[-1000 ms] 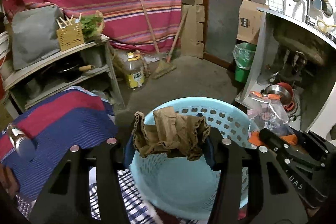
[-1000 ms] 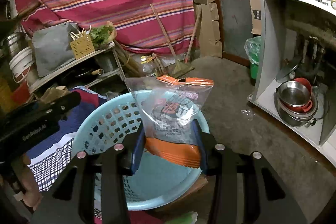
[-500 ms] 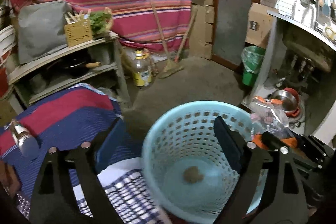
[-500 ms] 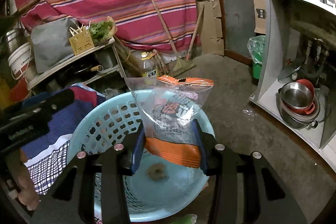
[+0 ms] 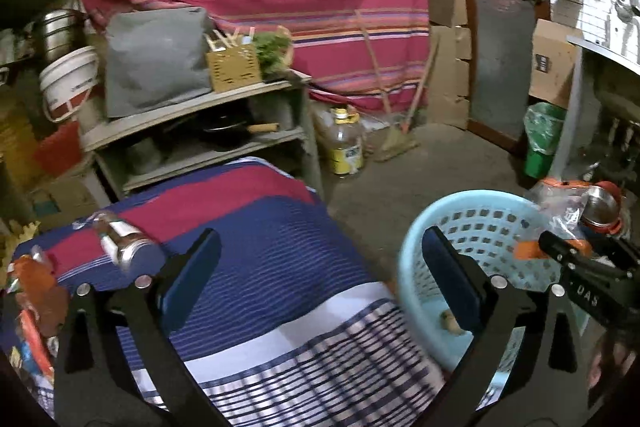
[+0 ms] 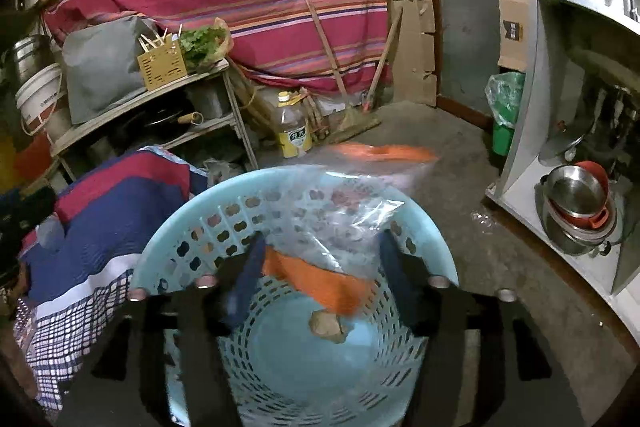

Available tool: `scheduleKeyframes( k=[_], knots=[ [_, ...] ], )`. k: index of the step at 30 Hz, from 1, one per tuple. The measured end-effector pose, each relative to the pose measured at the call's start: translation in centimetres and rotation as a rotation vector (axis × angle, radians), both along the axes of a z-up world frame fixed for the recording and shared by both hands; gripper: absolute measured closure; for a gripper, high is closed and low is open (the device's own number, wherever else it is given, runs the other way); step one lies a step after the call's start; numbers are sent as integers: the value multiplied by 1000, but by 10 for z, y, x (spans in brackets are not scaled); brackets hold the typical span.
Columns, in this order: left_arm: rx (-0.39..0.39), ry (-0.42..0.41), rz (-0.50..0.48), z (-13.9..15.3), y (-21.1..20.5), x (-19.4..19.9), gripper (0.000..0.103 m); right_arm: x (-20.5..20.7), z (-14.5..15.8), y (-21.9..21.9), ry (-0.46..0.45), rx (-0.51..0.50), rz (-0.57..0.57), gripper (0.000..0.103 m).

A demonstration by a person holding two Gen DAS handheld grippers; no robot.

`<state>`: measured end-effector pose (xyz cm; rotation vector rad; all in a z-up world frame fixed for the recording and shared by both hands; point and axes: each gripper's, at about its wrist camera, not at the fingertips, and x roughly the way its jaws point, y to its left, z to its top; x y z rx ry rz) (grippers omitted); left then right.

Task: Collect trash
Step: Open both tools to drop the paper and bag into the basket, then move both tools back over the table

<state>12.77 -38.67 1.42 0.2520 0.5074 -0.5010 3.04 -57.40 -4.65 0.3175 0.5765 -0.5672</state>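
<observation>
A dim storeroom with a concrete floor and a red striped cloth hung on the far wall is the setting.

In the left wrist view, a bed or low surface under a blue, red and white striped blanket (image 5: 256, 267) fills the near left. On its far left edge lie a small shiny bottle (image 5: 120, 247) and some colourful wrappers (image 5: 28, 291). The left tongs (image 5: 320, 287) stand wide apart over the blanket, with nothing between them. At the right is the light blue basket (image 5: 472, 219), with a crumpled brown scrap (image 5: 450, 321) on its bottom.

In the right wrist view, the right tongs (image 6: 320, 271) are above the basket (image 6: 192, 227). Their jaws have just been opening, and the clear and orange plastic bag (image 6: 332, 239) is between them, blurred, and seems to slip down toward the brown scrap (image 6: 328, 325); the pads do not appear to press it.

The step in hand, I judge, is dropping the bag. Next, the left tongs should probably go to the wrappers or bottle on the blanket, which needs a low approach and a firm closing on thin material.
</observation>
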Motion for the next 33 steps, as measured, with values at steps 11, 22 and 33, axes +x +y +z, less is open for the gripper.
scheduleKeyframes(
  k=[11, 22, 33],
  knots=[
    [-19, -3, 79, 8, 70, -9, 6, 4, 1, 26, 21, -21, 22, 19],
    [1, -19, 227, 13, 187, -11, 6, 8, 32, 104, -51, -53, 147, 19],
    [63, -35, 396, 10, 324, 1, 6, 38, 54, 218, -99, -98, 340, 10]
  ],
)
